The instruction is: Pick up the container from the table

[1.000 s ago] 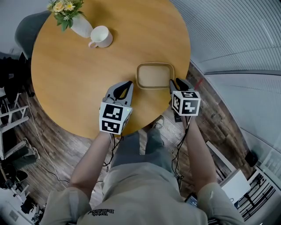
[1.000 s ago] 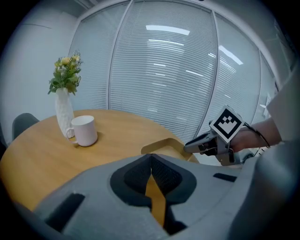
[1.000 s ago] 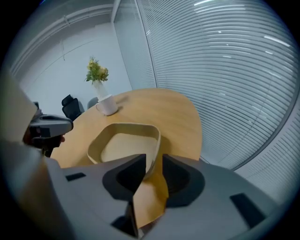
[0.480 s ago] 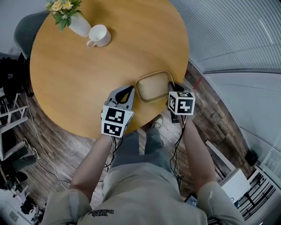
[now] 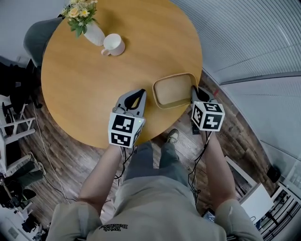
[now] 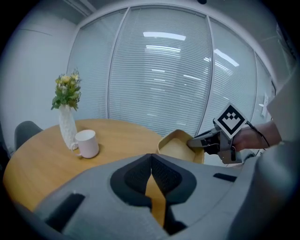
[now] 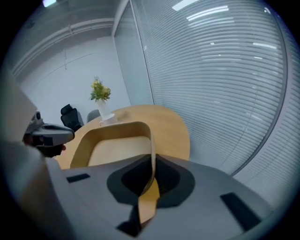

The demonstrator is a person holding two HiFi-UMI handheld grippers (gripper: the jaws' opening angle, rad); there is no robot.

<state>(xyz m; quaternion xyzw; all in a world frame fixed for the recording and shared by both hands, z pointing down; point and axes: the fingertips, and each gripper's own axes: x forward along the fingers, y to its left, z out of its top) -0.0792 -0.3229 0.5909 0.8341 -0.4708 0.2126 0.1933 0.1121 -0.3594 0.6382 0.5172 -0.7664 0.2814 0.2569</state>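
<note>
Currently, container (image 5: 174, 89): centre-right of frame, tilted, at desk (image 5: 94, 84) edge.
Your right hand-held gripper (image 7: 151, 171): clamped on container's side wall.
Your left hand-held gripper (image 6: 151, 171): jaws together, empty, just left of container.

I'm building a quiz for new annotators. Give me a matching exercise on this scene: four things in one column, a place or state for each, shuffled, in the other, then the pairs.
Things:
1. container
2. mug
3. left gripper
4. vase

Places or states:
A. holds flowers
B. jaws together on nothing
C. wall clamped by the right gripper
D. white, with a handle, next to the vase

Pairs: 1-C, 2-D, 3-B, 4-A
</note>
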